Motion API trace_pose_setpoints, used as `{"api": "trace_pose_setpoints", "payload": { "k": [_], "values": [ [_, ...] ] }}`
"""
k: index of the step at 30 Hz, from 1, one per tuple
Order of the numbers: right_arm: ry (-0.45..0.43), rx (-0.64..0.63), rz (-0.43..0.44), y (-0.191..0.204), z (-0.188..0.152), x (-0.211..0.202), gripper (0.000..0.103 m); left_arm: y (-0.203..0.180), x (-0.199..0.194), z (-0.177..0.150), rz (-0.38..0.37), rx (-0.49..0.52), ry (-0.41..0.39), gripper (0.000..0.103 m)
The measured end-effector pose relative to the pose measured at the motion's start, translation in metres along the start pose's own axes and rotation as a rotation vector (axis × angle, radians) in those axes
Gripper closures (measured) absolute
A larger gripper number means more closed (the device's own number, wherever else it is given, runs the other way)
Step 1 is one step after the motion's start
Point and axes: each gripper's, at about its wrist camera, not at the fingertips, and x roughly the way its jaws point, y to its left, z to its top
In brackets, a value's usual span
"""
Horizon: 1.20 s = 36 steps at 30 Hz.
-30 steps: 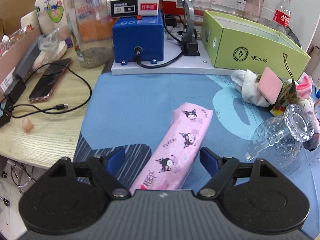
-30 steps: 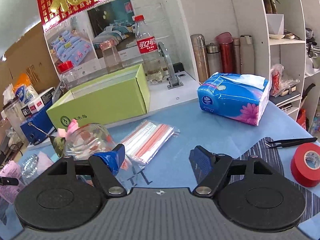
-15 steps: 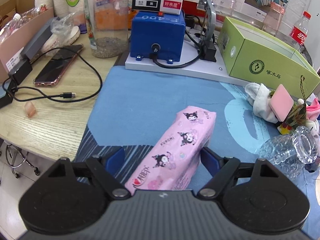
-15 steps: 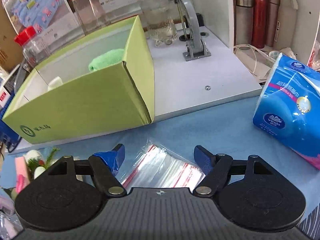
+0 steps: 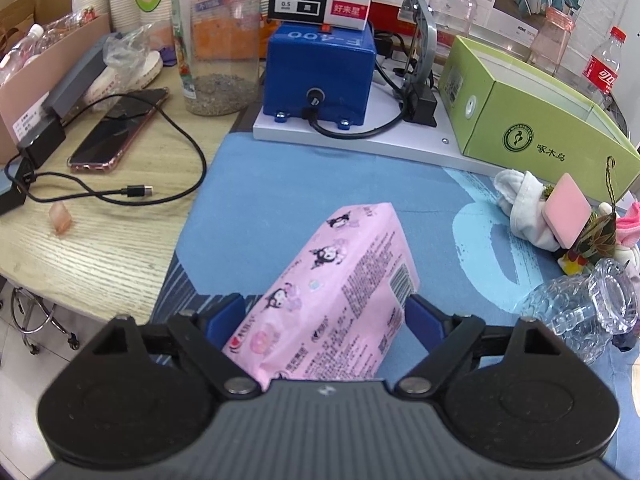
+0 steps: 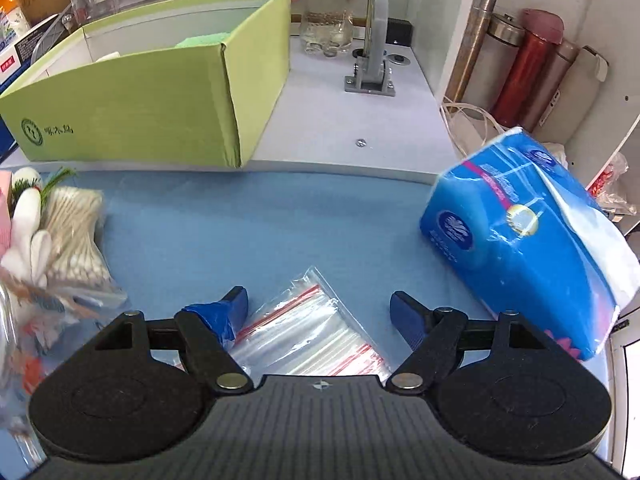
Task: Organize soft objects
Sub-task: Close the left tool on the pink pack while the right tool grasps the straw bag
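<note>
Left hand-held gripper [image 5: 326, 316] opening around pink tissue pack [image 5: 340, 296] (pads near); right hand-held gripper [image 6: 320, 310] opening, empty.

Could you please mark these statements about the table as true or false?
1. The pink cartoon-printed tissue pack lies between the left gripper's fingers. True.
2. The open green cardboard box is empty. False: something green and something white lie inside.
3. The blue plastic-wrapped tissue pack sits inside the box. False: it rests on the blue cloth.
4. A stack of clear zip bags with red strips lies between the right gripper's fingers. True.
</note>
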Motion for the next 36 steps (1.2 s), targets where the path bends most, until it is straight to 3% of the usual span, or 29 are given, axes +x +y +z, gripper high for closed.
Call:
{"api": "trace_pose_setpoints", "payload": {
  "k": [4,6,11,14,15,18,23,30,36],
  "values": [
    [0.005,-0.023,-0.009,-0.006,-0.020,-0.017,0.038,-0.004,0.002,-0.002,0.000,0.015,-0.001,0.010],
    [-0.045,0.004,-0.041,-0.007,-0.032,-0.030,0.038,-0.005,0.002,-0.003,-0.007,0.026,0.004,0.010],
    [-0.219,0.250,0.009,-0.023,-0.077,-0.070,0.038,-0.007,-0.004,-0.006,-0.025,0.120,0.007,0.010],
    [-0.241,0.367,0.023,-0.023,-0.098,-0.071,0.038,-0.006,-0.003,-0.007,-0.018,0.166,0.011,0.006],
    [-0.234,0.386,0.023,-0.022,-0.102,-0.069,0.038,-0.005,-0.002,-0.008,-0.017,0.176,0.010,0.002],
    [-0.231,0.431,0.029,-0.020,-0.106,-0.057,0.037,-0.004,0.004,-0.007,0.008,0.200,0.005,0.001],
    [-0.248,0.426,-0.020,-0.011,-0.104,-0.055,0.037,0.001,0.022,-0.004,0.017,0.171,0.025,0.001],
    [-0.285,0.309,-0.144,0.012,-0.114,-0.051,0.036,-0.003,0.031,-0.009,-0.001,0.177,0.027,0.001],
    [-0.319,0.323,-0.200,0.016,-0.114,-0.046,0.031,-0.004,0.031,-0.010,0.002,0.173,0.019,0.001]
  ]
}}
